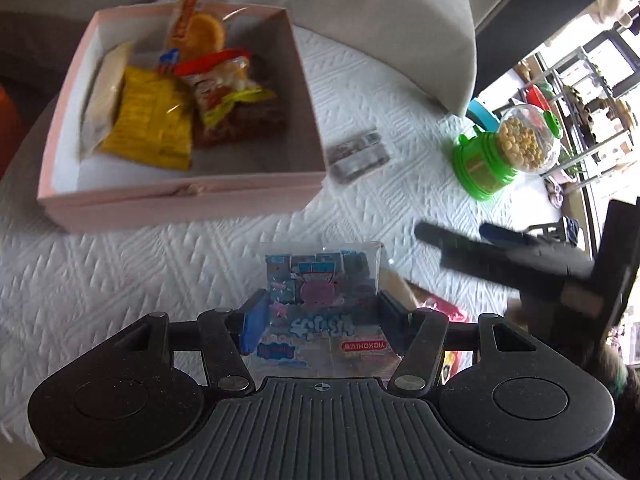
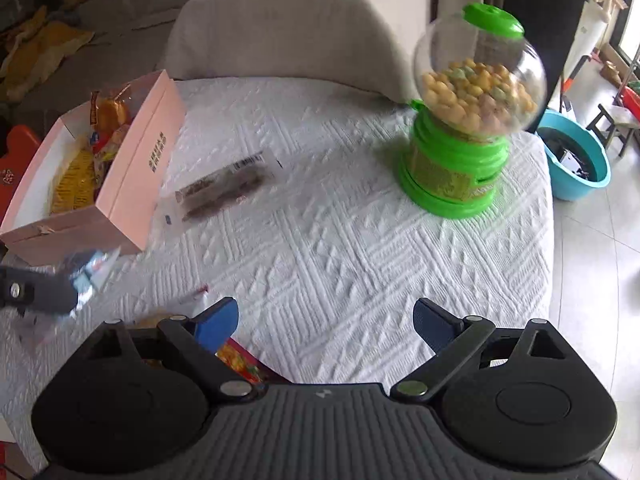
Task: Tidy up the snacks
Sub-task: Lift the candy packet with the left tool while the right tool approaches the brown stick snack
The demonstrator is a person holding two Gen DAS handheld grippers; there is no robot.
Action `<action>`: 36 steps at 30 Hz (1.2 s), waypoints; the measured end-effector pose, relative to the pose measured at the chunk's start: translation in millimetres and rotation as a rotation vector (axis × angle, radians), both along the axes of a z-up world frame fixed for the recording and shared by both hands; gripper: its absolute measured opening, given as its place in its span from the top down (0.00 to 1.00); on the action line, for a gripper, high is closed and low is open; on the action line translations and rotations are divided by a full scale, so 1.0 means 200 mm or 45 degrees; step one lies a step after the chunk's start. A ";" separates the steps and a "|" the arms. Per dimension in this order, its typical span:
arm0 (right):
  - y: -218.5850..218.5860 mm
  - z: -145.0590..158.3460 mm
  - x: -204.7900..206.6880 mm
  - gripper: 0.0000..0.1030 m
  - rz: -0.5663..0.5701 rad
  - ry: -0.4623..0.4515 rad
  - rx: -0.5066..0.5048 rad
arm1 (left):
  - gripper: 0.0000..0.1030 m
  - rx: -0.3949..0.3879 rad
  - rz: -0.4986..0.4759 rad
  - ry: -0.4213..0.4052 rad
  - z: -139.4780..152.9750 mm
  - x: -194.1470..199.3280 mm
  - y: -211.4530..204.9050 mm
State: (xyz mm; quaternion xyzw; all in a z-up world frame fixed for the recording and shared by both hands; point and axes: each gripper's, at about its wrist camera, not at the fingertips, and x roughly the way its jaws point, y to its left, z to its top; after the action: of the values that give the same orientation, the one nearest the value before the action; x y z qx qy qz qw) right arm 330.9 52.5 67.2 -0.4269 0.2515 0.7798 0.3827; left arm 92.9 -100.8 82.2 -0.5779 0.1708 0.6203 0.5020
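Observation:
My left gripper (image 1: 320, 304) is shut on a clear blue-printed snack packet (image 1: 320, 300) and holds it above the white quilted table, in front of the pink box (image 1: 180, 196). The box holds a yellow bag (image 1: 152, 124), a red-topped bag (image 1: 220, 84) and other snacks. A brown snack bar packet (image 1: 358, 154) lies on the table right of the box; it also shows in the right wrist view (image 2: 224, 190). My right gripper (image 2: 325, 320) is open and empty above the table. The left gripper with its packet (image 2: 86, 276) shows at the left of the right wrist view.
A green candy dispenser (image 2: 460, 160) with a clear globe stands at the table's right. A red and yellow packet (image 2: 240, 360) lies under the right gripper. A beige cushion (image 2: 288, 32) sits behind the table. A blue basin (image 2: 576, 156) is on the floor.

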 end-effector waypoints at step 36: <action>-0.63 -0.10 -0.31 0.29 -0.101 -0.049 -0.203 | 0.37 -0.128 0.068 0.124 -0.16 -0.19 -0.50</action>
State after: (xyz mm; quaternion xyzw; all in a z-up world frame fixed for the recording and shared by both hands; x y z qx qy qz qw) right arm 269.2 -73.4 47.0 -0.4607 0.3221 0.7331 0.3828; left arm 54.6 -201.7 50.0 -0.5758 0.2104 0.6516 0.4468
